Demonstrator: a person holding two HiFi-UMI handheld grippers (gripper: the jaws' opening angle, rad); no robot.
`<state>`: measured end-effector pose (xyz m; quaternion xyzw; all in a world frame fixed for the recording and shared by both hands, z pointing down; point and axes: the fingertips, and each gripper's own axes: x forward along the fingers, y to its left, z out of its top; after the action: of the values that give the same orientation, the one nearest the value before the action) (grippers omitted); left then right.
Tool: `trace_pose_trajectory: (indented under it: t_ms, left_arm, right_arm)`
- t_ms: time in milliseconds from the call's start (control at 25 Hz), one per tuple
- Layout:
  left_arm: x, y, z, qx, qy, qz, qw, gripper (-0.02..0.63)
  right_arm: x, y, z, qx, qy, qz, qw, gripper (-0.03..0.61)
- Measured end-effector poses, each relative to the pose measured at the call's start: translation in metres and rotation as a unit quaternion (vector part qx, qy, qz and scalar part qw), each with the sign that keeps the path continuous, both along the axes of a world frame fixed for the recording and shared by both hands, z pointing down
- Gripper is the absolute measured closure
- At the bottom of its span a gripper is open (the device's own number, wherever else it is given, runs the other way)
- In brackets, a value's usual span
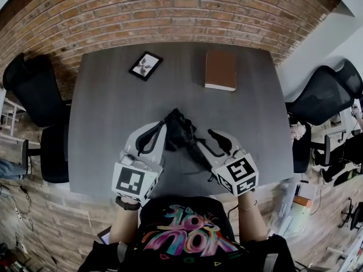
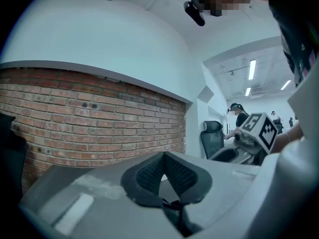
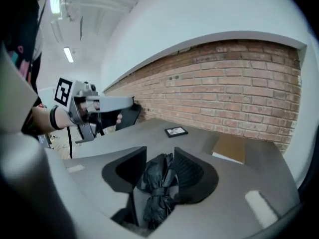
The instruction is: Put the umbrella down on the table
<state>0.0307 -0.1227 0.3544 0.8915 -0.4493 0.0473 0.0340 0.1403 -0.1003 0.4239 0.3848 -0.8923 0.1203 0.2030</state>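
A folded black umbrella (image 1: 180,130) hangs above the near middle of the grey table (image 1: 108,112). My right gripper (image 1: 202,143) is shut on it: in the right gripper view the umbrella (image 3: 158,183) lies lengthwise between the jaws and fills the gap at my right gripper (image 3: 160,152). My left gripper (image 1: 164,130) hovers just left of the umbrella's far end. In the left gripper view its pads (image 2: 149,176) meet at the tips, so my left gripper (image 2: 165,157) is shut. A thin dark strand sits low between them; I cannot tell what it is.
A small framed photo (image 1: 145,65) and a brown book (image 1: 221,70) lie at the table's far side, near the brick wall (image 1: 170,10). Black office chairs stand to the left (image 1: 34,89) and right (image 1: 320,95) of the table.
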Motion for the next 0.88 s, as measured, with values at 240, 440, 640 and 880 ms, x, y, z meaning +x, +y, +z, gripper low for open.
trace_pose_trajectory:
  t_ms: [240, 440, 640, 880]
  left_arm:
    - [0.004, -0.004, -0.002, -0.004, 0.003, -0.001, 1.0000, 0.612]
    - [0.006, -0.005, -0.006, 0.007, -0.002, 0.001, 1.0000, 0.612]
    - [0.010, -0.006, -0.008, -0.008, 0.006, -0.008, 0.9999, 0.612]
    - [0.010, -0.006, -0.004, -0.020, 0.008, -0.016, 0.9996, 0.612]
  right_arm:
    - [0.043, 0.002, -0.052, 0.057, -0.053, 0.059, 0.995, 0.456]
    - [0.070, 0.001, -0.077, 0.096, -0.077, 0.107, 0.987, 0.515]
    - [0.087, 0.001, -0.088, 0.119, -0.091, 0.142, 0.978, 0.571]
    - [0.096, 0.000, -0.087, 0.125, -0.127, 0.157, 0.971, 0.577]
